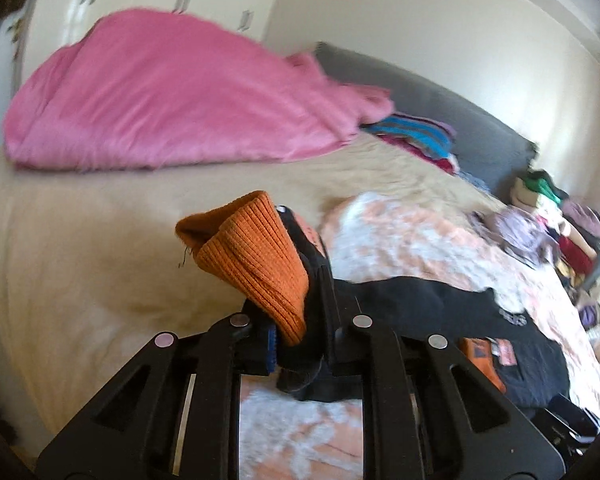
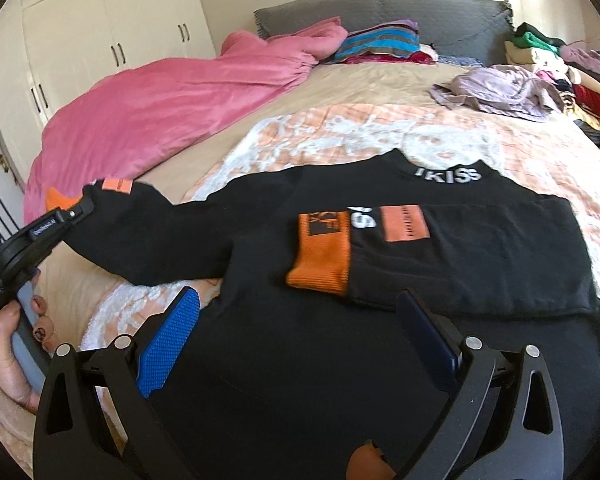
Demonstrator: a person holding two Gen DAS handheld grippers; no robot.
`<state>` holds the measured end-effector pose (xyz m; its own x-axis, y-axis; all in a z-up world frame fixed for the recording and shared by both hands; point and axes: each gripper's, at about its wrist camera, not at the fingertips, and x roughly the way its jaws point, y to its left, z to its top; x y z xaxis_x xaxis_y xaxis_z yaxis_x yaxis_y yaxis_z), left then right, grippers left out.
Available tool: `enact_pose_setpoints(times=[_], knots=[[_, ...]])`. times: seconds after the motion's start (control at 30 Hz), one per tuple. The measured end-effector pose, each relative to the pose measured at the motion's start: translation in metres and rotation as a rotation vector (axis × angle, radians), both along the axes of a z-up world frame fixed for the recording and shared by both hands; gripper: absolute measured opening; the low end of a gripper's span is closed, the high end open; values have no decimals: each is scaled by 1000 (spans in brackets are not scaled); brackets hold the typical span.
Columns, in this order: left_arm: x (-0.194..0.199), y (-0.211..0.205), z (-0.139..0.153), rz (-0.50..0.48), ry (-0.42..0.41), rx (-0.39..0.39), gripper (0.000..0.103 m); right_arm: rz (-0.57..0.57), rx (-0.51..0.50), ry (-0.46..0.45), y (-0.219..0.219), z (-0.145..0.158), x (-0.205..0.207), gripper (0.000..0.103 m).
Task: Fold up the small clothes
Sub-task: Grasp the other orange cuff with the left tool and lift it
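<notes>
fingers of the left gripper (image 1: 300,332) are pinched on the orange ribbed knit cuff (image 1: 252,256) of a black long-sleeved sweatshirt with orange patches and white lettering (image 2: 380,320); in the left wrist view the cuff stands up between the fingers and fills the near field, with the dark sleeve trailing off to the right. the right wrist view shows what that close view cannot: the whole sweatshirt lies spread on a peach-and-white patterned blanket (image 2: 340,132) on the bed, its other sleeve folded across the chest so that its orange cuff sits near the middle, and the held sleeve stretches out to the left, where the left gripper grips its end. a hand (image 2: 16,352) at the lower left edge holds that gripper's handle. the right gripper (image 2: 300,340) hangs over the sweatshirt's lower body with its blue-padded fingers (image 2: 168,344) set wide and nothing between them. a crumpled pink duvet (image 2: 160,108) lies along the left of the bed, a stack of striped folded clothes (image 2: 380,42) rests by the grey headboard (image 2: 380,8), and a rumpled lilac garment (image 2: 496,88) lies towards the right. white wardrobe doors (image 2: 108,20) show clearly only in the right wrist view.
</notes>
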<state>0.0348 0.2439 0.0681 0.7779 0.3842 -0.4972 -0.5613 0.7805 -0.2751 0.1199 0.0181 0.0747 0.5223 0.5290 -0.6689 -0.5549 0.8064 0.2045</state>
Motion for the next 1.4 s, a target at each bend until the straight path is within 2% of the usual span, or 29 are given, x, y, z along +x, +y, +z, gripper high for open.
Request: enact_pose_setpoints(times=[0.17, 0.57, 1.07, 1.4], knots=[[9, -27, 12, -78, -23, 13, 9, -48, 30, -3, -28, 5, 2, 98], [24, -73, 29, -250, -76, -49, 9, -140, 108, 2, -82, 12, 3, 98], [50, -137, 29, -392, -34, -25, 9, -281, 158, -16, -157, 18, 6, 98], [72, -174, 12, -503, 26, -26, 8, -365, 165, -14, -197, 14, 7, 98]])
